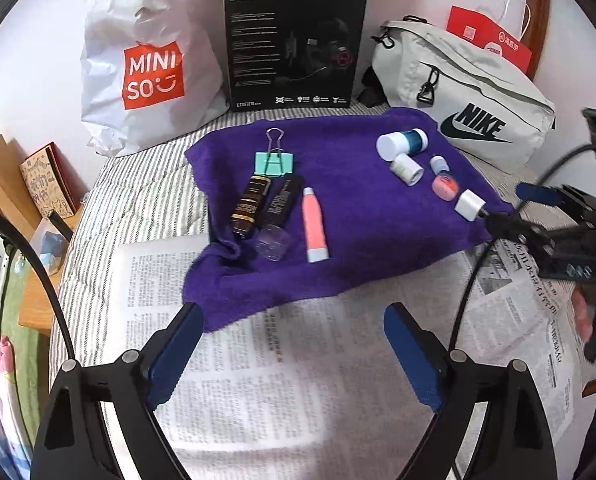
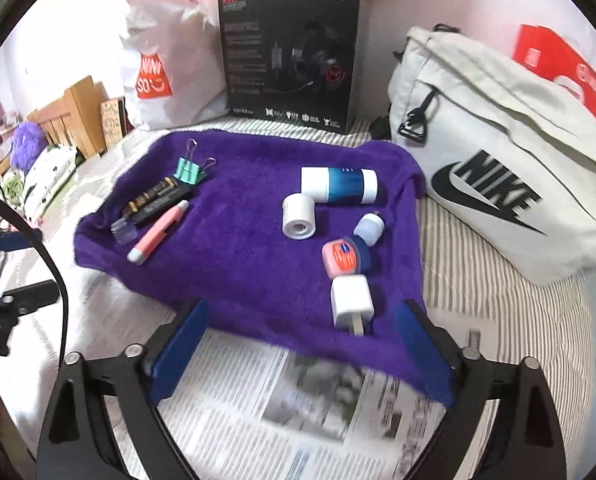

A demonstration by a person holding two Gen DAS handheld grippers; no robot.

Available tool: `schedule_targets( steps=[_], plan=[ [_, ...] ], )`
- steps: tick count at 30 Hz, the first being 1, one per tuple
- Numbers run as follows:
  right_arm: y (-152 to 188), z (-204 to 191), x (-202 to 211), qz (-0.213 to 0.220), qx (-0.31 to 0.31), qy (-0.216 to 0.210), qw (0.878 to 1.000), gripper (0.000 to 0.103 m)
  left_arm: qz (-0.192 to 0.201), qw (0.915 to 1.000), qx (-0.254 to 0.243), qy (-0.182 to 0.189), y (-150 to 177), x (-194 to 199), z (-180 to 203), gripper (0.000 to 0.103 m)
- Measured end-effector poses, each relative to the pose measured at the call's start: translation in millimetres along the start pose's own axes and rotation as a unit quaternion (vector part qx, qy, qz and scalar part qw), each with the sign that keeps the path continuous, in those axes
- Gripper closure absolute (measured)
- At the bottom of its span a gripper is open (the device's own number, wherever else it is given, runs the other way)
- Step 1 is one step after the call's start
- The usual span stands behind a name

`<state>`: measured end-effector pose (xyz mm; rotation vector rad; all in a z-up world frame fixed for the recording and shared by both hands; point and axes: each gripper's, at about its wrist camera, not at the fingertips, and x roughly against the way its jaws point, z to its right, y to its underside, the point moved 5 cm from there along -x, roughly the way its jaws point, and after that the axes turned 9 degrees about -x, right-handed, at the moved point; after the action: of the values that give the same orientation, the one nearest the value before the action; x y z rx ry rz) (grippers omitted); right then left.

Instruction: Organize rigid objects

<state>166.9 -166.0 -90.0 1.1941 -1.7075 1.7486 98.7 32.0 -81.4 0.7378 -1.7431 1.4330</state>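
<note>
Newspaper (image 1: 258,360) lies nearest, spread under both grippers on the striped bedding (image 1: 110,208); the left gripper (image 1: 294,348) hangs over it with jaws spread wide and nothing between them; the right gripper (image 2: 301,348) is likewise wide open and empty, its fingers at the near edge of the purple towel (image 2: 238,248), the white plug (image 2: 351,300) just ahead between them; on the towel's left side sit a teal clip (image 1: 274,161), a gold-and-black tube (image 1: 250,208) and a black tube (image 1: 282,200) side by side, a clear cap (image 1: 273,244) at their near end, and a pink pen (image 1: 313,224) just beside; on the right side lie a blue bottle (image 2: 339,186), a white roll (image 2: 298,216), a small white bottle (image 2: 369,229) and a pink tin (image 2: 343,256), close together; behind stand a Miniso bag (image 1: 146,64), a black box (image 1: 294,44) and a Nike bag (image 1: 465,96)
</note>
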Motion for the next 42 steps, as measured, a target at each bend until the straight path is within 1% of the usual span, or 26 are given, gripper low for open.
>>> schedule_targets(
  steps=[2,4,9,12,21,29,36,42],
  plan=[
    [8,1,13,0.006,-0.013,-0.004,1.0,0.001,0.003,1.0,0.003,-0.002,-1,4,5,0.01],
    [17,1,22,0.005,-0.025,-0.01,1.0,0.001,0.007,0.9999,0.011,-0.005,-2,10,11,0.01],
    [29,5,37,-0.004,-0.064,-0.009,0.998,0.0,0.02,0.9996,0.019,0.001,-2,23,27,0.01],
    [39,10,54,0.001,-0.091,0.005,0.996,0.0,0.026,0.9995,0.019,0.0,-1,32,35,0.01],
    [61,15,93,0.003,-0.117,0.063,0.991,0.0,0.03,0.9994,0.019,0.003,6,46,51,0.01],
    [75,25,99,-0.01,-0.141,0.072,0.987,0.0,0.031,0.9995,0.007,-0.006,8,52,60,0.01],
    [75,24,104,-0.01,-0.136,0.082,0.987,0.0,0.031,0.9994,0.01,-0.007,8,52,58,0.009],
    [69,18,106,-0.008,-0.125,0.081,0.989,0.0,0.033,0.9993,0.016,-0.005,6,51,53,0.009]
  ],
)
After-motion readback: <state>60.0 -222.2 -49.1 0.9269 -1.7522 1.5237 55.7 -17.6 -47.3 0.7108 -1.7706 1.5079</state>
